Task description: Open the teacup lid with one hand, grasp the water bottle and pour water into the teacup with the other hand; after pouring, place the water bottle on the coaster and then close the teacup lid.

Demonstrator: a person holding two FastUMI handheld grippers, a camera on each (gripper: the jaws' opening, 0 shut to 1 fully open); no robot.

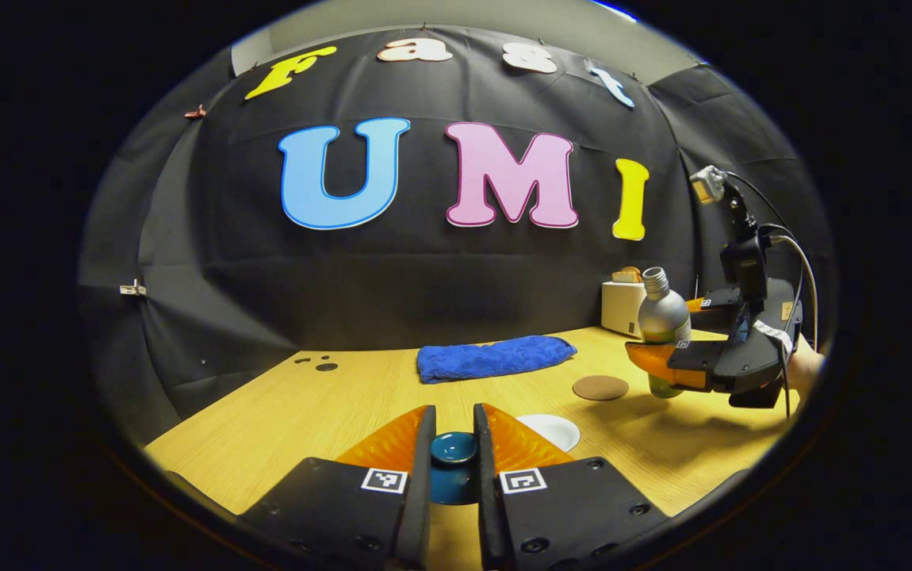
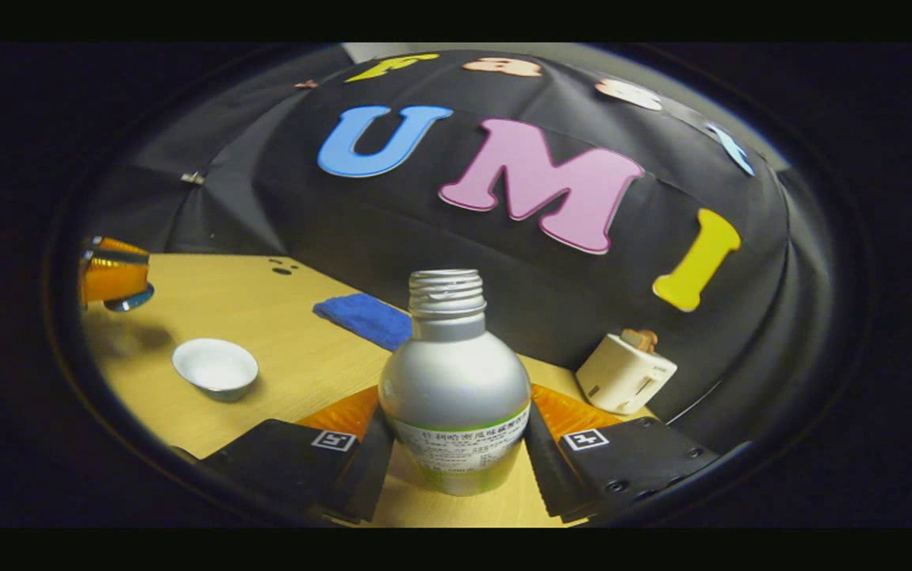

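In the left gripper view my left gripper (image 1: pixel 454 419) is shut on the dark blue teacup lid (image 1: pixel 454 449), held above the table. The open white teacup (image 1: pixel 553 431) sits just right of my fingers; in the right gripper view the teacup (image 2: pixel 215 367) is at the left. My right gripper (image 2: pixel 454 403) is shut on the silver water bottle (image 2: pixel 454 361), uncapped, upright and lifted off the table. The left gripper view has that bottle (image 1: pixel 662 321) at the far right in the right gripper (image 1: pixel 662 362). A round brown coaster (image 1: pixel 600 387) lies between cup and bottle.
A folded blue towel (image 1: pixel 494 357) lies at the back of the wooden table (image 1: pixel 329 412). A white toaster (image 2: pixel 625 371) stands at the back right corner against the black cloth wall. The left gripper (image 2: pixel 113 276) with the lid hangs at the left edge of the right gripper view.
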